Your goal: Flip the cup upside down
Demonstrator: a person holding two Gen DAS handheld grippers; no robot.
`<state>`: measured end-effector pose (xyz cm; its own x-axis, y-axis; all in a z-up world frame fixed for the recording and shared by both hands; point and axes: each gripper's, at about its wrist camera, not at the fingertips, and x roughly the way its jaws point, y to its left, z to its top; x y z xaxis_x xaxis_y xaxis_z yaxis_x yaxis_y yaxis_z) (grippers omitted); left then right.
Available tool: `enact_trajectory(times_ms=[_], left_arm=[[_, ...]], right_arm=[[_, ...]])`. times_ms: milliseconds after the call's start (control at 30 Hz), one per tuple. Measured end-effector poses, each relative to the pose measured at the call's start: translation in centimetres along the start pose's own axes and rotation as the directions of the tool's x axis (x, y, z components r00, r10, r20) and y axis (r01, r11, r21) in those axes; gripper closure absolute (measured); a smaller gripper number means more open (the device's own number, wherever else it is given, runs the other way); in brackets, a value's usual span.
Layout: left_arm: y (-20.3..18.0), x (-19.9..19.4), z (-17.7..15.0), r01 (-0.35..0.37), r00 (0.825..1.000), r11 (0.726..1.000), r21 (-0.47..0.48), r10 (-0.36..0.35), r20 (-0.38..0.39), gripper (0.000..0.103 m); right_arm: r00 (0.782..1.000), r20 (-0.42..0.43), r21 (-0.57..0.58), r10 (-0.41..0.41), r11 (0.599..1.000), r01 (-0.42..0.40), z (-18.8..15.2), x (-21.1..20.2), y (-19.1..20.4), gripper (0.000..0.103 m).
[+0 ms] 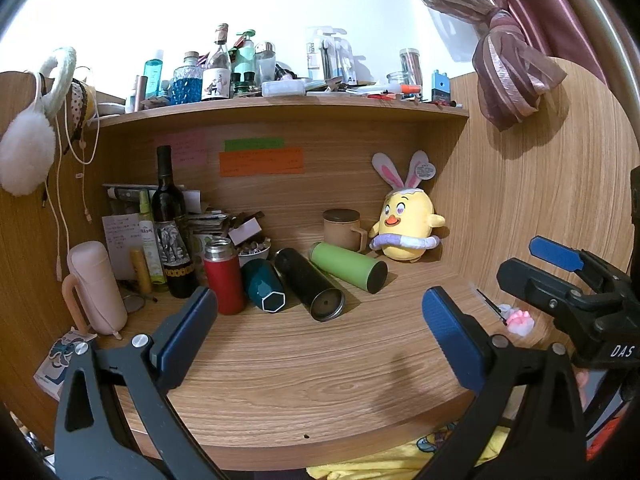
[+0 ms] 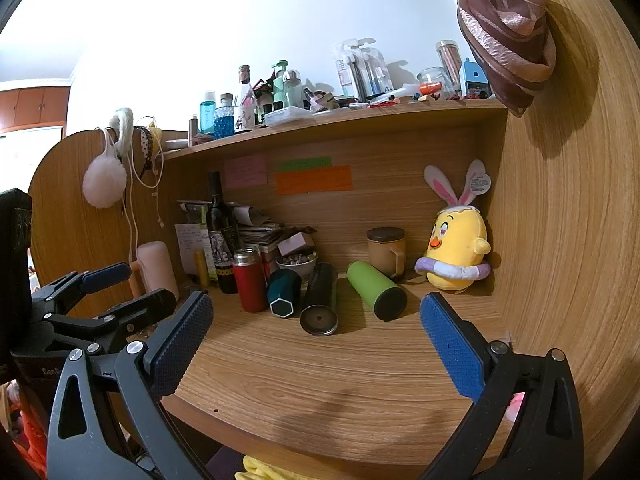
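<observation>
A tan lidded mug (image 1: 343,229) with a handle stands upright at the back of the wooden desk (image 1: 300,368), left of a yellow chick plush (image 1: 408,226). It also shows in the right wrist view (image 2: 386,252). Three cups lie on their sides in front: a green one (image 1: 350,266), a black one (image 1: 310,284) and a teal one (image 1: 262,285). A red flask (image 1: 224,276) stands upright beside them. My left gripper (image 1: 320,344) is open and empty, over the desk's front. My right gripper (image 2: 316,344) is open and empty too.
A wine bottle (image 1: 170,224), a pink flask (image 1: 96,288) and stacked papers crowd the desk's left back. A pink and white object (image 1: 520,320) lies at the right by the side panel. A shelf (image 1: 280,106) full of bottles runs above.
</observation>
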<state>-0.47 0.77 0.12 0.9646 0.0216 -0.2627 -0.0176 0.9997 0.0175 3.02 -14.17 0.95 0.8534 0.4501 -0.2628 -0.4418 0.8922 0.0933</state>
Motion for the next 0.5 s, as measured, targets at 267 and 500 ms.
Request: enact_trajectory(times_ms=[267, 500], left_arm=[[-0.02, -0.01, -0.07, 0.001, 1.0, 1.0, -0.002, -0.001, 0.0, 0.0], [0.03, 0.0, -0.04, 0.002, 1.0, 1.0, -0.001, -0.002, -0.001, 0.0]], right_arm=[[1.0, -0.001, -0.001, 0.0, 1.0, 0.0, -0.01, 0.07, 0.04, 0.0], [1.0, -0.001, -0.004, -0.001, 1.0, 0.001, 0.0, 0.09, 0.06, 0.0]])
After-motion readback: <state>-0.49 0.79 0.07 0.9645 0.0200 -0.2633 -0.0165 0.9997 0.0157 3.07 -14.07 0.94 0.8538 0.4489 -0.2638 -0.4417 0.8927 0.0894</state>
